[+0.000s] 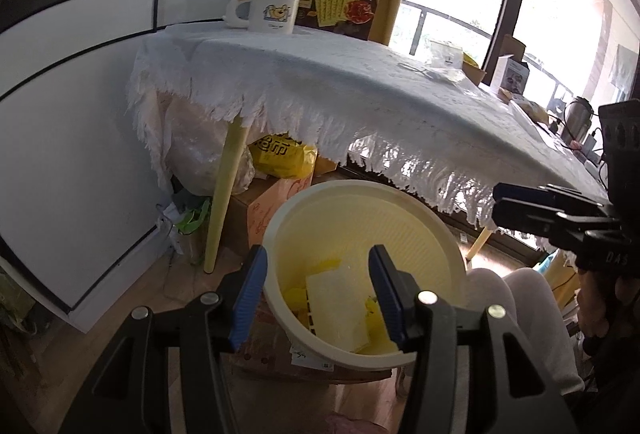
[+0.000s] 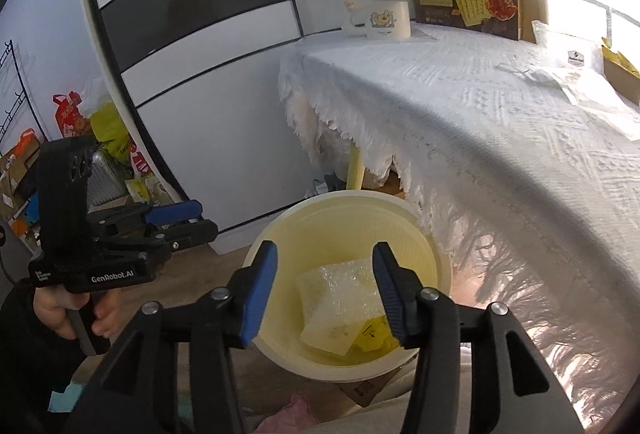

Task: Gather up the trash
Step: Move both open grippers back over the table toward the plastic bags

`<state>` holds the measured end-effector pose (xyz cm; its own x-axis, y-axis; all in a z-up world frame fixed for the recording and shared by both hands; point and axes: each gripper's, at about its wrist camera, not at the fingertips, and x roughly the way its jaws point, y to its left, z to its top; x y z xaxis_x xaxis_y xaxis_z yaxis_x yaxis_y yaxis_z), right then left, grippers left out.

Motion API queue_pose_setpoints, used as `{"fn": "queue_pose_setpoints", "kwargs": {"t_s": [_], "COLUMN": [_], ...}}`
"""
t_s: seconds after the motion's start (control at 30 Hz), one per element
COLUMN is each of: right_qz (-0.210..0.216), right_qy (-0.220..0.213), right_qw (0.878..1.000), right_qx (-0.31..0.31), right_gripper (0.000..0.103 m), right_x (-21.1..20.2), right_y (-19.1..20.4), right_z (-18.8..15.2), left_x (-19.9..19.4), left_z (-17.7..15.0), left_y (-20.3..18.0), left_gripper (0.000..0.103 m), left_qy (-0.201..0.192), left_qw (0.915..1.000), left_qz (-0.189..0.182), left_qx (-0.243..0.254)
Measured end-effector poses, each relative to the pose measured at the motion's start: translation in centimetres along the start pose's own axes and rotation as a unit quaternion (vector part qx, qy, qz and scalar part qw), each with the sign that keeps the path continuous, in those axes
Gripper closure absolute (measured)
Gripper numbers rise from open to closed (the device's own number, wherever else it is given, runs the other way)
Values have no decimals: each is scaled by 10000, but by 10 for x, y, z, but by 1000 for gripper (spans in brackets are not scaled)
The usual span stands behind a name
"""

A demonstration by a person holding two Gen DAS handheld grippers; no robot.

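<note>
Part of the collecting looks done: the cream bin (image 2: 348,314), on the floor beside the table (image 2: 500,138), already holds a sheet of bubble wrap (image 2: 340,298) over yellow scraps (image 2: 372,332). The right hand-held gripper (image 2: 325,294) hangs above it, jaws apart and empty; the left hand-held gripper (image 1: 318,298) is likewise apart with nothing between. Clear wrapping (image 2: 560,78) at 2 o'clock on the table probably remains. The bubble wrap is translucent, light and slightly crumpled.

white-clothed table (image 1: 360,106) bears a mug (image 1: 273,13), cracker box (image 1: 332,0); clear packaging (image 2: 560,74) lies flat
</note>
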<state>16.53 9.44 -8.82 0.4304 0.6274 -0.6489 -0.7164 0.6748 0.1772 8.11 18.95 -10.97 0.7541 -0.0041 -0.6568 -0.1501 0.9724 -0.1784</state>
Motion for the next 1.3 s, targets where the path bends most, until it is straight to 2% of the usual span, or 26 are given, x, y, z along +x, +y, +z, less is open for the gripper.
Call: {"fn": "queue_pose_setpoints", "kwargs": {"t_s": [0.13, 0.4, 0.77, 1.3], "right_qz": [-39, -165, -393, -899], "right_qy": [-91, -421, -969, -1433], "right_qw": [9999, 9989, 9936, 9810], "right_qx": [30, 113, 432, 947], "right_gripper": [55, 49, 47, 44], "right_x": [-9, -44, -101, -168], "right_y": [-4, -18, -56, -129], "right_z": [0, -3, -10, -23], "left_x": [-2, -10, -14, 15], "left_z": [4, 19, 42, 71], "left_y": [-11, -42, -100, -186], "left_gripper": [50, 50, 50, 48], "left_qy": [24, -135, -360, -428], "left_qw": [9998, 9990, 9961, 9869], "left_qz": [114, -50, -277, -792], "left_qx": [174, 428, 760, 1336]}}
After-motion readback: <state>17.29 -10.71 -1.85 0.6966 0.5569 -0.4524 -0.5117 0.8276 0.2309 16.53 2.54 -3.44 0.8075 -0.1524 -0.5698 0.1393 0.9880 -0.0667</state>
